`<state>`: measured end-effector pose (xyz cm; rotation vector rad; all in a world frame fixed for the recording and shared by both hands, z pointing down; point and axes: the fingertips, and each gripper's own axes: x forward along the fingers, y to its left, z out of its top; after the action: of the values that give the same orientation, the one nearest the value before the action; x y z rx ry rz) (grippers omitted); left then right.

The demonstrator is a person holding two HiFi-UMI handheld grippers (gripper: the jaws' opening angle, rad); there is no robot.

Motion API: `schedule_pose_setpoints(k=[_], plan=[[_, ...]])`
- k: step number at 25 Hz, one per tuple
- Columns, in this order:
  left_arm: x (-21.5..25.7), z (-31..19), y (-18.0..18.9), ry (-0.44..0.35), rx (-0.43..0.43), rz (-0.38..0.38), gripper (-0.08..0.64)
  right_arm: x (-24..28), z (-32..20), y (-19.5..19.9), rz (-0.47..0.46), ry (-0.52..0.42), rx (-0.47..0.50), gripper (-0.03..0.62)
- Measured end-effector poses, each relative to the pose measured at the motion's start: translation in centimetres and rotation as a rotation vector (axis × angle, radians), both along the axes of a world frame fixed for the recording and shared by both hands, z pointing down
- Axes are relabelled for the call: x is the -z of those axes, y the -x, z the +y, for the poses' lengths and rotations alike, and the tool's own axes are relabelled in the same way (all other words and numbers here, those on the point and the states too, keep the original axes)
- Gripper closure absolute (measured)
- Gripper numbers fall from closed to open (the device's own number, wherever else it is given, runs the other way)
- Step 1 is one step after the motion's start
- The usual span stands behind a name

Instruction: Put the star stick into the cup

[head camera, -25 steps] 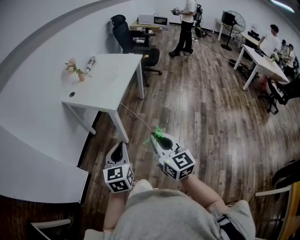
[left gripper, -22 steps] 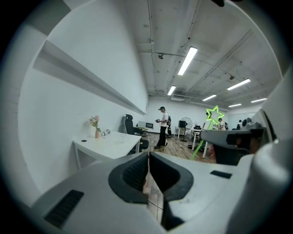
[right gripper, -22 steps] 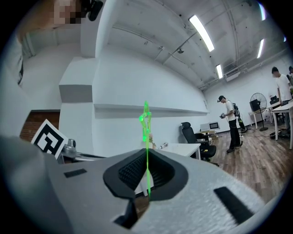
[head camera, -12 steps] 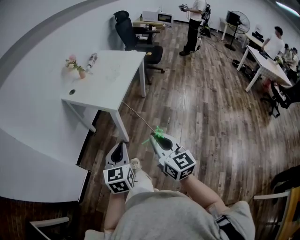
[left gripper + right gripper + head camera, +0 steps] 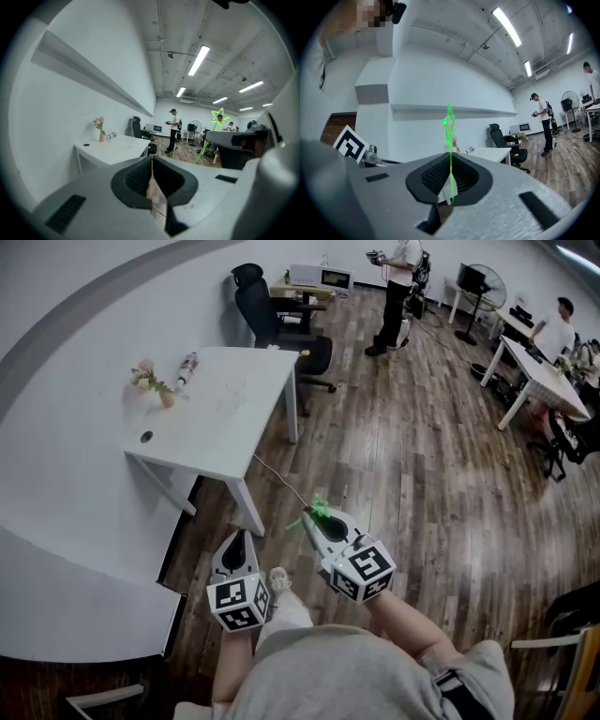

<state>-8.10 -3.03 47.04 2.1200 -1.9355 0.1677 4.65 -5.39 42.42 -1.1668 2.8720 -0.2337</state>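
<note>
Showing the right hand-held gripper (image 5: 312,520) low in the head view, its jaws are nearly together and clamp the thin stem of the green star stick (image 5: 316,510). In the right gripper view the stem of the star stick (image 5: 449,140) rises upright from between the ribbed pads of the right hand-held gripper (image 5: 450,177), with the star seen edge-on above them. The marker cube (image 5: 362,570) of this tool lies nearest the person's body. Just beside it, the left hand-held gripper (image 5: 239,540) points forward with its own marker cube (image 5: 239,602) behind; in the left gripper view the left hand-held gripper (image 5: 152,176) has its jaws drawn narrow, the tips meeting and nothing between them, and the star stick (image 5: 217,116) appears off to the right above the other tool. Both tools are held over a wooden floor (image 5: 412,465), near a pale shoe (image 5: 278,579) and above a grey shirt (image 5: 347,671). Ahead and to the left, well apart from the star stick, stands a white bench (image 5: 234,423) against a white wall (image 5: 66,352); it carries a small vase of pink flowers (image 5: 150,381) and a bottle (image 5: 187,367) lying near it. A cable (image 5: 277,479) runs across the floor from the bench leg. Beyond the bench are a black office chair (image 5: 281,324), a standing person (image 5: 398,287), a fan (image 5: 473,282) and a second white table (image 5: 539,371).
</note>
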Motion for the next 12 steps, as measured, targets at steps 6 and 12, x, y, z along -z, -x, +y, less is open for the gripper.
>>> schedule_pose_setpoints(k=[6, 12], plan=[[-0.7, -5.0, 1.9, 0.007, 0.001, 0.002, 0.549, -0.9, -5.4, 1.8, -0.006, 0.016, -0.007, 0.583], [-0.2, -10.0, 4.2, 0.006, 0.012, 0.007, 0.549, 0.0, -10.6, 4.0, 0.001, 0.004, 0.0, 0.583]])
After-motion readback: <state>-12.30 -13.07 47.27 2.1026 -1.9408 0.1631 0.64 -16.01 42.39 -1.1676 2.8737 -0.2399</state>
